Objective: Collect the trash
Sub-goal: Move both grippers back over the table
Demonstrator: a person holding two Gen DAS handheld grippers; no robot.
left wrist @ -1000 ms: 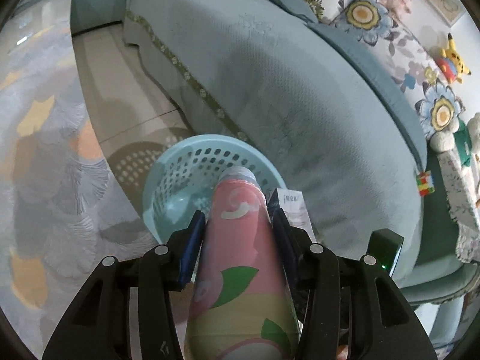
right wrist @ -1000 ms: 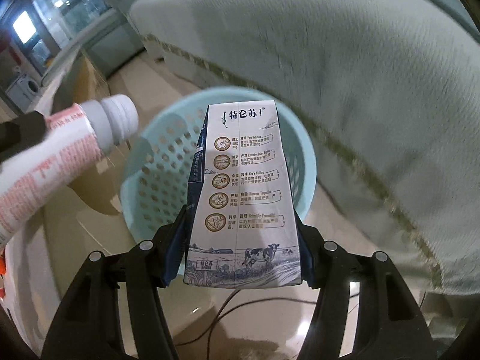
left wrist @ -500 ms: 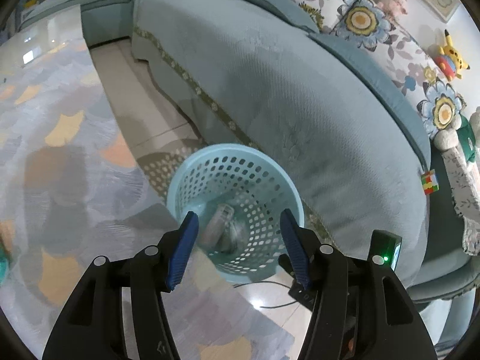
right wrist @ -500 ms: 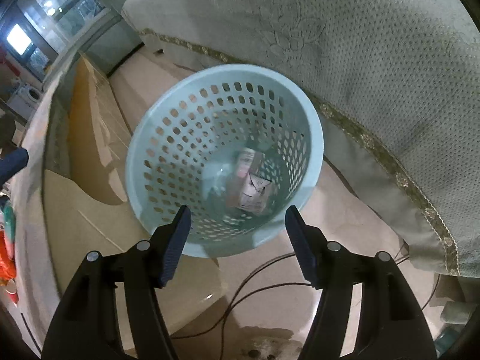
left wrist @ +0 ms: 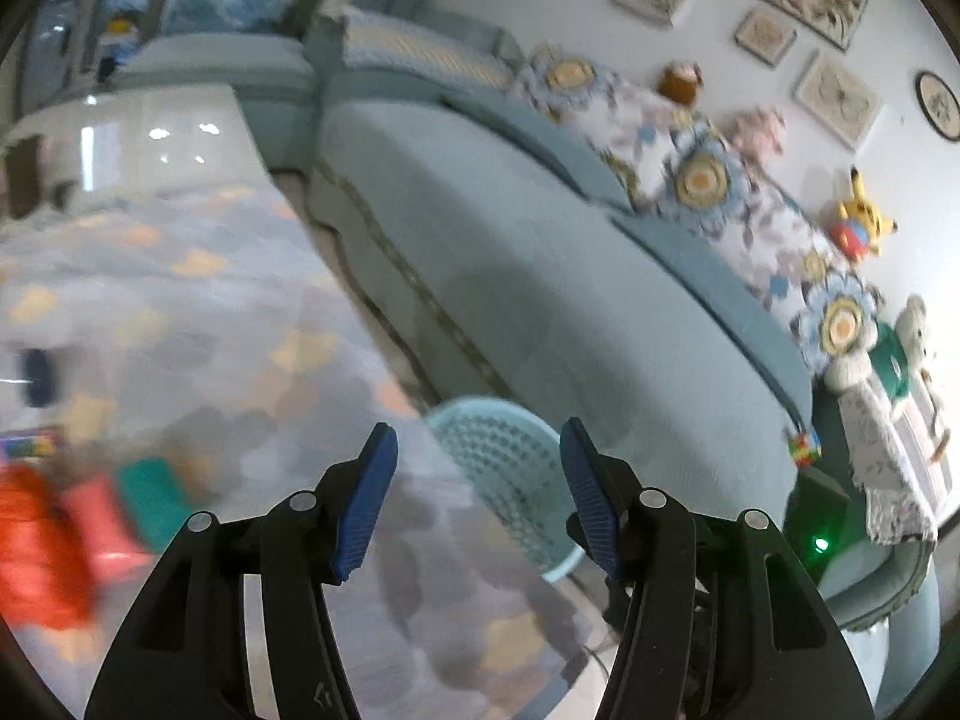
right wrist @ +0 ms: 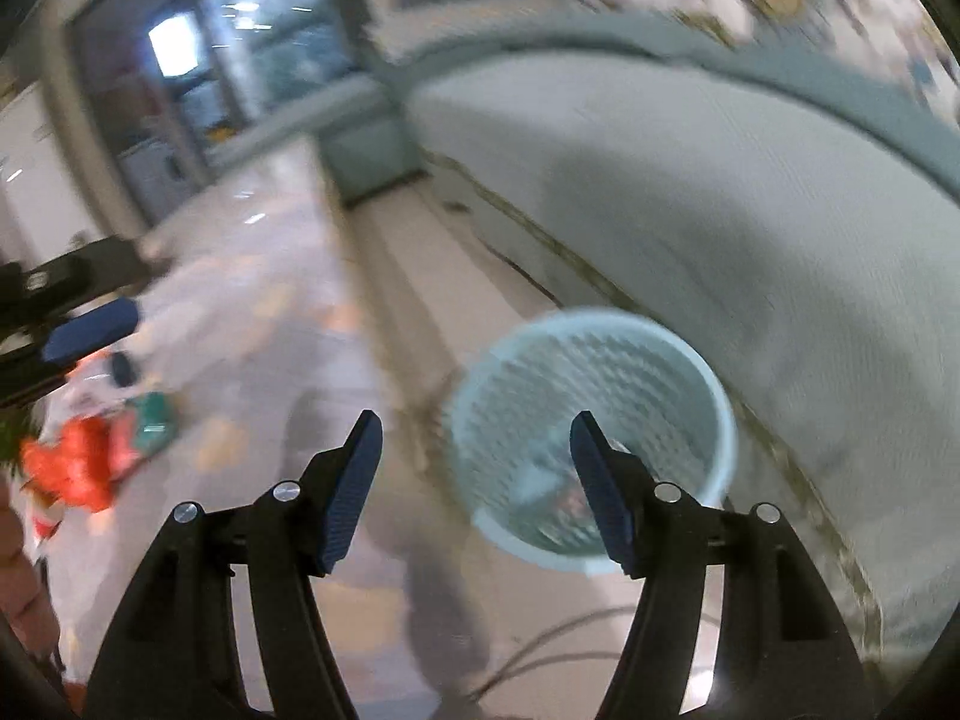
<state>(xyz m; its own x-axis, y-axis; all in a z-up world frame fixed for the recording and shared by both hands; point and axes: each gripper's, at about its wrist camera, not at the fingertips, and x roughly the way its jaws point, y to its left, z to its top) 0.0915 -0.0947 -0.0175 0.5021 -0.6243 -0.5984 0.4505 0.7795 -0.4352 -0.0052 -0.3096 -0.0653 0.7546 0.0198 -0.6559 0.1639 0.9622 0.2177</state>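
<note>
Left gripper: the left gripper (left wrist: 477, 450) has its jaws standing apart with nothing between the blue pads; in the left wrist view only the rug and the basket's rim show through the gap.
Right gripper: the right gripper (right wrist: 474, 444) is likewise parted and empty, its blue pads framing bare floor and the near side of the basket.
Basket: the pale blue perforated basket (right wrist: 714, 408) stands upright on the floor, close beside the front edge of the sofa (left wrist: 540, 276); in the left wrist view it (left wrist: 480, 414) sits just beyond the fingertips, partly behind the right finger.
Trash in basket: something pale with a reddish patch (right wrist: 558, 498) lies at the bottom of the basket; the picture is too smeared to say what it is, though it may be more than one piece.
Trash still out: an orange-red wrapper (right wrist: 72, 468) and a green packet (right wrist: 150, 426) lie together on the rug at the left, well apart from the basket; in the left wrist view they appear as blurred orange (left wrist: 36, 540) and green (left wrist: 147, 498) shapes.
Other gripper in sight: one blue pad of the left gripper (right wrist: 90, 330) reaches in from the left edge of the right wrist view, above the orange wrapper.
Floor: a thin dark cable (right wrist: 540, 654) runs over the glossy tiles in front of the basket.
</note>
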